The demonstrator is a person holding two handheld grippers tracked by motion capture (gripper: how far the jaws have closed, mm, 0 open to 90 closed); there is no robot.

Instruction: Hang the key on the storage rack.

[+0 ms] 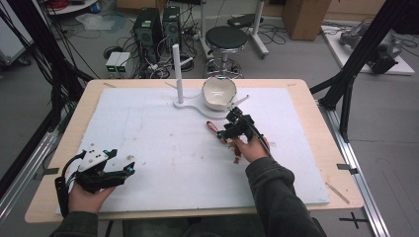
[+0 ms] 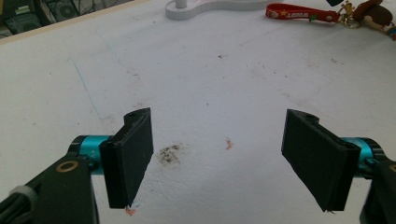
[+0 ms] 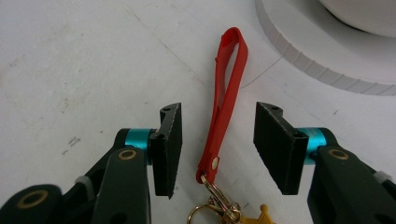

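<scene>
In the right gripper view the strap [image 3: 227, 100] lies flat on the white board [image 3: 84, 60], running straight away between the two black jaws of the right gripper [image 3: 218, 151]. The jaws stand half spread on either side of the strap, gaps showing on both flanks, so the pads do not press it. No earlier picture bears on their motion. At the strap's near end a brass rivet joins it to a gold clasp [image 3: 215, 198], which sits just below the jaw tips; the strap's looped far end reaches past the jaws toward the stand base [image 3: 327, 60].

In the high view the right gripper [image 1: 228, 129] points down at the strap [image 1: 212, 127], which lies just on the person's side of the stand base [image 1: 190, 104]. A bowl [image 1: 219, 92] rests on that base, beside its upright post [image 1: 178, 74].

The left gripper [image 1: 129, 169] sits near the board's near left corner, well apart from the strap. In its own view the left gripper [image 2: 219, 158] has its jaws spread wide over bare board, with the strap [image 2: 301, 14] far off beside the stand base [image 2: 205, 7].
</scene>
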